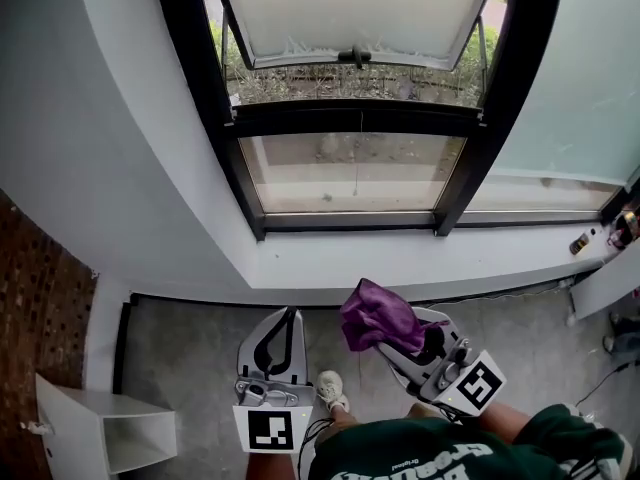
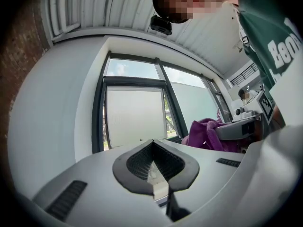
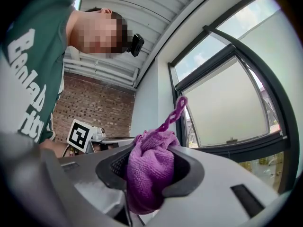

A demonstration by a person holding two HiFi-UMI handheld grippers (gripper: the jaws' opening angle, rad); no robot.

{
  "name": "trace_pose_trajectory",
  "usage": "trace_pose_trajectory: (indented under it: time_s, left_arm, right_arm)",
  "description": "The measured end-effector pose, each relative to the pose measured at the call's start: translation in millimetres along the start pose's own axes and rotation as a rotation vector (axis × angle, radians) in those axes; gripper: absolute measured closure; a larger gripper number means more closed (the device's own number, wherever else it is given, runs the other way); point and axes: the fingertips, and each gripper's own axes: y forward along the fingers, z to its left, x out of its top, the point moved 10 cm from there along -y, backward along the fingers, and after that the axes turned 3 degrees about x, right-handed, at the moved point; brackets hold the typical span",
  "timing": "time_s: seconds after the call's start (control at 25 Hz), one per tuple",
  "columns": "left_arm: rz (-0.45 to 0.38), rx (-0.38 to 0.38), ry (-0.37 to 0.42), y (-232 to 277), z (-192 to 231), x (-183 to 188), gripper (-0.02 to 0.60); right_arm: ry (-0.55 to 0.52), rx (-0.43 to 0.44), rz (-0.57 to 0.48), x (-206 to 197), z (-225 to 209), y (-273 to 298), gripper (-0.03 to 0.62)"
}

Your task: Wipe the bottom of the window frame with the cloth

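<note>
1. Cloth (image 1: 375, 316), purple, is bunching out of the right gripper (image 1: 405, 336) in the head view, on the near side of the frame (image 1: 350, 220) and well apart from it.
2. Left gripper view: the left gripper (image 2: 154, 169) is sitting clenched on nothing, and the cloth is showing to its right.
3. Right gripper view: the jaws are pinching the cloth's bunched middle. It looks soft, light and floppy, so a thick fold is probably the firmest place to hold it.

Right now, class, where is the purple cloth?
Head view, lower right of centre: the purple cloth is clamped in the right gripper, short of the white sill.
</note>
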Motion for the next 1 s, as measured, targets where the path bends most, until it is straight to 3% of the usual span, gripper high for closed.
trace_pose_trajectory:
  time_s: [0.44, 0.76, 1.0]
  left_arm:
    - [0.049, -0.003, 0.055, 1, -4, 2, 0.574]
    - [0.109, -0.015, 0.043, 36, 60, -26, 0.574]
    - [0.103, -0.085, 0.069, 77, 100, -38, 0.574]
  right_arm:
    - [-0.019, 0.010, -0.013, 5, -10, 8, 0.434]
    - [0.002, -0.043, -0.019, -19, -41, 70, 0.434]
    - [0.026, -0.095, -0.006, -33, -63, 115, 0.434]
